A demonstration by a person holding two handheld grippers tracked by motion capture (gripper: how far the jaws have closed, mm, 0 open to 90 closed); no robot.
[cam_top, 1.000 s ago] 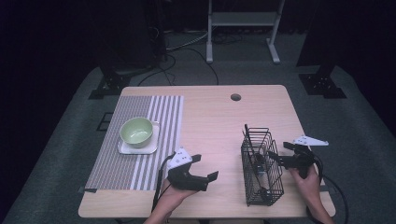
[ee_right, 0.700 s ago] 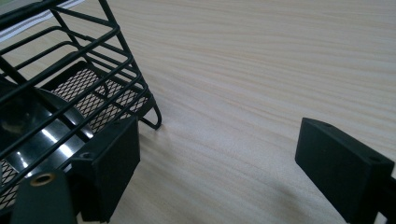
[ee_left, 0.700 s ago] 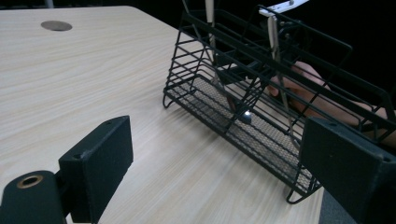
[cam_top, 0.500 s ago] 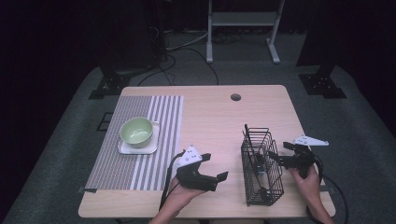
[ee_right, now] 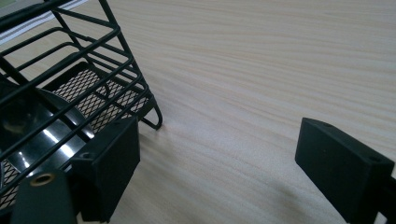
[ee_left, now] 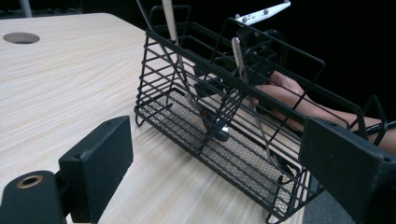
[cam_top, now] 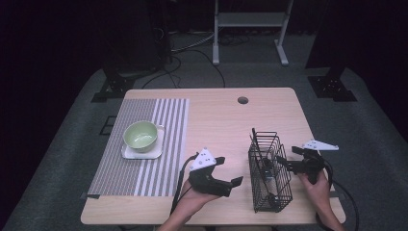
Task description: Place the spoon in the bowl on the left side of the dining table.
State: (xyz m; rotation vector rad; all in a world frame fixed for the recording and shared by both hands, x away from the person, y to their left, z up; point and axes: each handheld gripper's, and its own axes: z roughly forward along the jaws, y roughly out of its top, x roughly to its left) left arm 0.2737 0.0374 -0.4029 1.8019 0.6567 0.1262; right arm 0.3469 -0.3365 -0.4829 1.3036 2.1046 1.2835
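Note:
A black wire basket (cam_top: 269, 173) stands on the table's right front part, with thin metal utensils (ee_left: 240, 60) leaning upright inside it. My left gripper (cam_top: 230, 171) hovers just left of the basket, open, its jaws turned toward the basket (ee_left: 224, 126) with nothing between them. My right gripper (cam_top: 286, 159) sits against the basket's right side, also open and holding nothing. In the right gripper view the basket's corner (ee_right: 70, 93) is beside the left jaw, and a shiny dark utensil (ee_right: 28, 135) lies inside. The right gripper (ee_left: 261, 37) and its hand show behind the basket.
A green bowl (cam_top: 141, 135) rests on a white square plate (cam_top: 129, 153) on a striped placemat (cam_top: 159, 168) at the left. The wooden table (cam_top: 216, 120) has a round hole (cam_top: 243, 100) near its far edge. Dark carpet and stand legs surround it.
My left gripper has moved to the right, closer to the wire basket. The right gripper and the basket have stayed where they were.

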